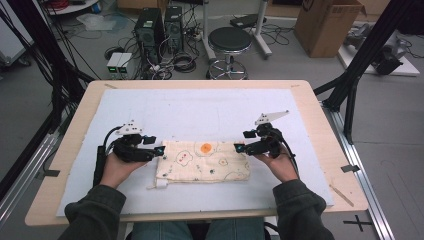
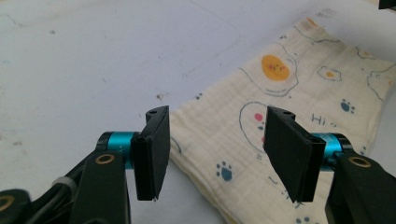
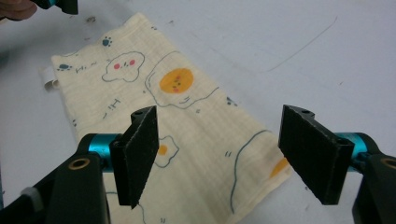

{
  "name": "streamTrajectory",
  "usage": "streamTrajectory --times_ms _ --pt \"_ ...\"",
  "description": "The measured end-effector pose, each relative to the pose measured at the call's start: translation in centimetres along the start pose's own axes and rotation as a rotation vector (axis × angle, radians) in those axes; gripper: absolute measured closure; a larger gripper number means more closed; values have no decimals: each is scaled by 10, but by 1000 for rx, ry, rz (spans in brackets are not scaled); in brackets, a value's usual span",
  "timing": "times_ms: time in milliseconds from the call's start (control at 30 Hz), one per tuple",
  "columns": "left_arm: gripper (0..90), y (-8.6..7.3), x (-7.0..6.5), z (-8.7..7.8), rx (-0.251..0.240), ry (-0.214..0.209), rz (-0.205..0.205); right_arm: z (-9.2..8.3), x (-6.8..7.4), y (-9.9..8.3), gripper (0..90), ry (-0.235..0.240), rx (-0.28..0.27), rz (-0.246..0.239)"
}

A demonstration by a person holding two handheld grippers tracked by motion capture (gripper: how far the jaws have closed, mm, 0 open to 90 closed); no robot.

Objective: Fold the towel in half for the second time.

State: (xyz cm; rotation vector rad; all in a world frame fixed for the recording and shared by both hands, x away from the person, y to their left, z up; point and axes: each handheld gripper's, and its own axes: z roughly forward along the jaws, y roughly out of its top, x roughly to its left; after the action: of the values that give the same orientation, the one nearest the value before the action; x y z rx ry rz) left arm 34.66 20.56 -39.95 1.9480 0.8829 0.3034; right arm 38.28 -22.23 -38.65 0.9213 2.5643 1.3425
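Observation:
A cream cloth (image 1: 202, 161) printed with fried eggs and paw marks lies folded flat on the white mat (image 1: 200, 107), a small white tag (image 1: 161, 184) at its near left corner. My left gripper (image 1: 159, 150) hovers at the cloth's left edge, jaws open. In the left gripper view the cloth (image 2: 280, 93) passes under the open left gripper (image 2: 218, 140), untouched by the pads. My right gripper (image 1: 240, 148) stands open at the cloth's right edge. In the right gripper view the cloth's corner (image 3: 196, 126) lies below the open right gripper (image 3: 222, 140).
The mat covers most of a wooden table (image 1: 327, 150). Beyond the far edge stand a black stool (image 1: 229, 42), computer towers (image 1: 157, 30) with cables, and a cardboard box (image 1: 327, 25). Black frame posts (image 1: 360, 60) rise at both sides.

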Motion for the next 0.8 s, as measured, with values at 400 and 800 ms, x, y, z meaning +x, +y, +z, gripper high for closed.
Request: streamTrajectory --times_ms 400,800 --pt "472 1 16 19 7 -10 -57 18 -29 2 330 -12 44 79" --pt "483 -5 29 36 51 2 -110 37 -38 -13 382 -24 92 91"
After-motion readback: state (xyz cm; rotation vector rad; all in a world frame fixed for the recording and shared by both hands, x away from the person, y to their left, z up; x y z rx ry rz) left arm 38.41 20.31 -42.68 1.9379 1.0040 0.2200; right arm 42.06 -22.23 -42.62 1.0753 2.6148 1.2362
